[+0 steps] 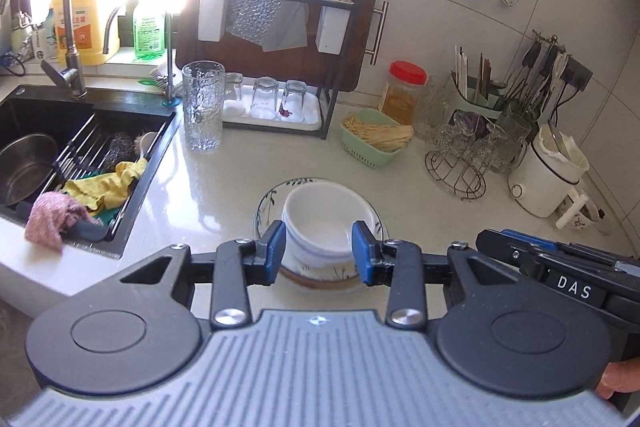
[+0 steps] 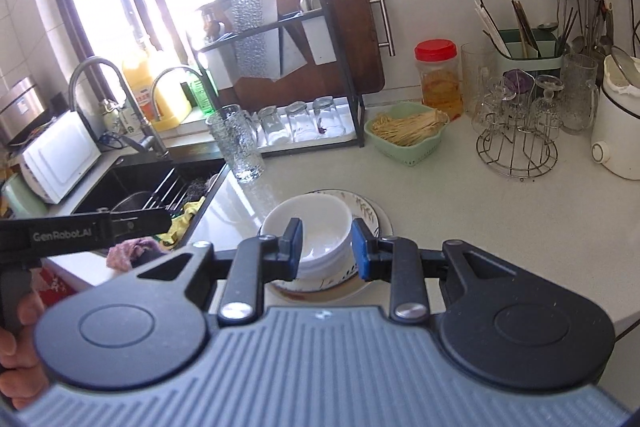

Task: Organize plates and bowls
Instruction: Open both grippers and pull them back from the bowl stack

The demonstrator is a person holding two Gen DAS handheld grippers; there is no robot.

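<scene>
Left wrist: white bowls stacked on plate.

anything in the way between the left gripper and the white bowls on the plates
Nothing visible blocks it. The left gripper is open right above the stacked white bowls, which sit on the plates on the counter. The tall glass and green basket stand farther back, out of the path.

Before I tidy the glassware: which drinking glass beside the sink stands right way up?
The tall textured glass at the sink's corner, mouth up on the counter. The three small glasses behind it sit mouth down on the white tray.
</scene>
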